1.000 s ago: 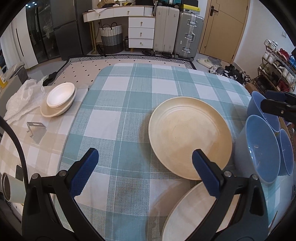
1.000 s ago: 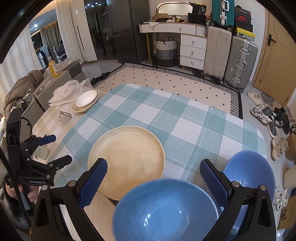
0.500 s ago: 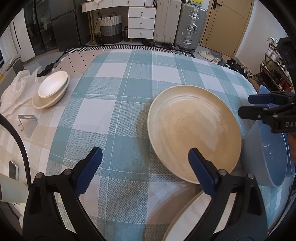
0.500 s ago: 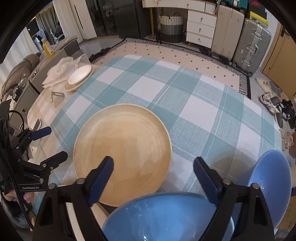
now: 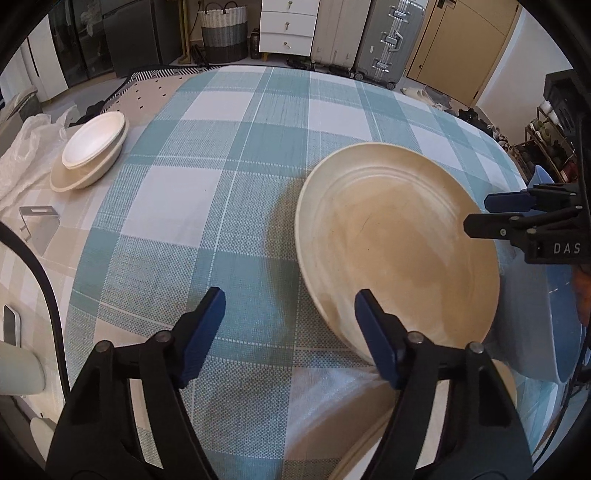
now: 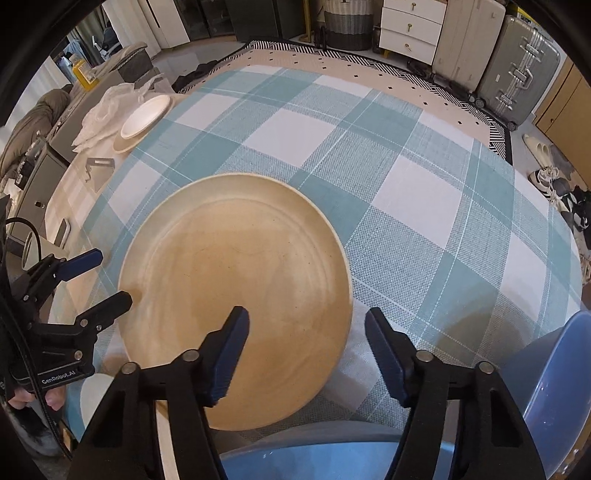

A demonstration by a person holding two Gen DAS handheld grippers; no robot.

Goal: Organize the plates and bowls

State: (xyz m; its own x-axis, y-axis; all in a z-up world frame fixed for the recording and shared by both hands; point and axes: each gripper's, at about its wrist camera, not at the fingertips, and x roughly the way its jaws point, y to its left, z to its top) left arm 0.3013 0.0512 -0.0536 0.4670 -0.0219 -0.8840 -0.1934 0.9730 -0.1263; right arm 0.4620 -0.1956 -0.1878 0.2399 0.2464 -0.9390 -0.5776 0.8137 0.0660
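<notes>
1. A surface (image 6: 406, 206) covered by a teal-and-white checked cloth is seen in both views.
2. A large round beige plate (image 6: 236, 295) is set on the cloth, between the two claws; a second beige plate (image 5: 506, 376) is partly hidden under its near edge.
3. Two blue bowls (image 6: 554, 398) are placed just beside the plate, on the right.
4. Small white stacked bowls (image 5: 90, 151) are kept well apart, at the far left.
5. The left claw (image 5: 291, 332) is spread, nothing held.
6. The right claw (image 6: 306, 350) is spread above the plate's edge, nothing held.

White drawers (image 5: 288, 26), suitcases (image 5: 384, 40), wooden door (image 5: 458, 48)
</notes>
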